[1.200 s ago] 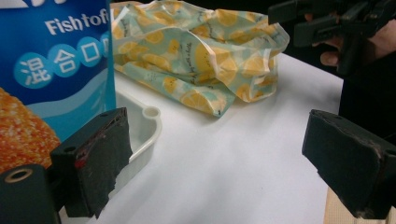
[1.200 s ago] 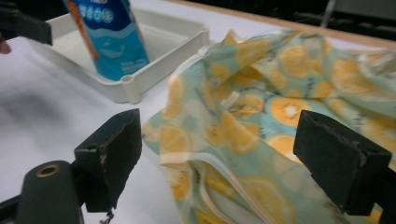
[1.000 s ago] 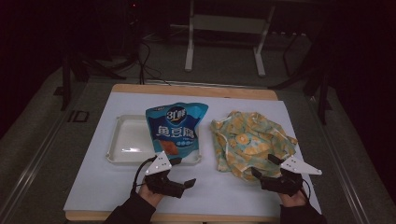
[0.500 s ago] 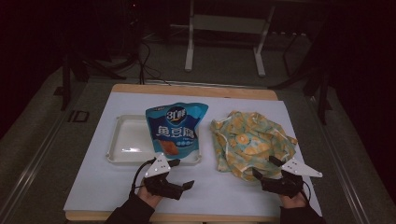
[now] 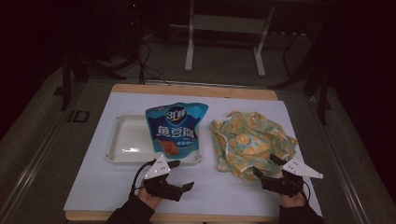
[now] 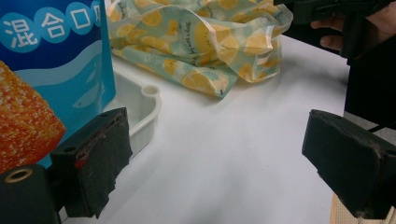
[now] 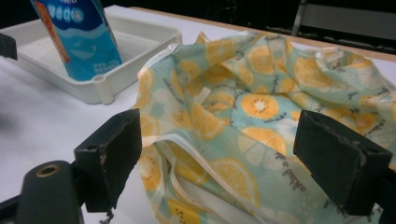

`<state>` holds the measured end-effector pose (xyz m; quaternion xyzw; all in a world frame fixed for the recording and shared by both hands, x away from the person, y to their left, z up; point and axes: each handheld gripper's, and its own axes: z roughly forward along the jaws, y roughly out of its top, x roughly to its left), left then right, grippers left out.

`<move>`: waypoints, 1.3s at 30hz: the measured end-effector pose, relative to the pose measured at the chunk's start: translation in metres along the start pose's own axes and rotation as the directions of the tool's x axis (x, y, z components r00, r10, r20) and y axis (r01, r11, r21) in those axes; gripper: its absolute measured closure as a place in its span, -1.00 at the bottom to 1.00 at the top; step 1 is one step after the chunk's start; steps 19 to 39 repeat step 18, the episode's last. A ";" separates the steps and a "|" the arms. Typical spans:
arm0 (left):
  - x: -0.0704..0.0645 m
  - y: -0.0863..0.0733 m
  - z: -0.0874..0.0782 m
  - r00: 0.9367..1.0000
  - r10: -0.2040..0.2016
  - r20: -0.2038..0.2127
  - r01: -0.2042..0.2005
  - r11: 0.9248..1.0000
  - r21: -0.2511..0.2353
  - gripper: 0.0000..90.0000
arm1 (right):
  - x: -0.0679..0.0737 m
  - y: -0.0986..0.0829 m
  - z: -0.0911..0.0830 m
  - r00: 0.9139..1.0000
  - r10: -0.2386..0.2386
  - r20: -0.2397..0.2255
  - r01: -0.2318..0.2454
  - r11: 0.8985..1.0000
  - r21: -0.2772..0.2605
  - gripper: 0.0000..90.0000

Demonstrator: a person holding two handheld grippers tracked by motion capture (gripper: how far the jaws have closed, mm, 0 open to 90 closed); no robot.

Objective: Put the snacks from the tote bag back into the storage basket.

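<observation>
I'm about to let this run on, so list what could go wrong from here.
1. The right gripper stands open over the crumpled lemon-print bag; its jaws may pinch one loose layer, so the fabric could slip or drag.
2. The blue snack packet lies partly in the white tray, overhanging its rim. The open left gripper could nudge the tray or tip the packet off.
</observation>
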<state>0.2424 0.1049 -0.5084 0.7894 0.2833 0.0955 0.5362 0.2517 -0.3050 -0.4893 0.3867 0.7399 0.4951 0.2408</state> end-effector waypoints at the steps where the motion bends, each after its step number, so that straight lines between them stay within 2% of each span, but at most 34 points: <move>1: 0.000 0.000 0.000 1.000 0.000 -0.002 0.000 1.000 0.001 -0.81 | 0.000 0.000 0.000 1.000 0.000 0.004 0.000 1.000 0.000 -0.66; 12: 0.000 -0.002 0.000 1.000 0.017 -0.024 -0.017 1.000 0.007 -0.81 | -0.003 -0.001 0.000 1.000 0.002 0.014 -0.002 1.000 -0.001 -0.66; 39: 0.000 -0.003 0.000 1.000 0.013 -0.021 -0.012 1.000 0.008 -0.81 | -0.003 -0.002 0.001 1.000 -0.002 0.012 0.002 1.000 0.002 -0.66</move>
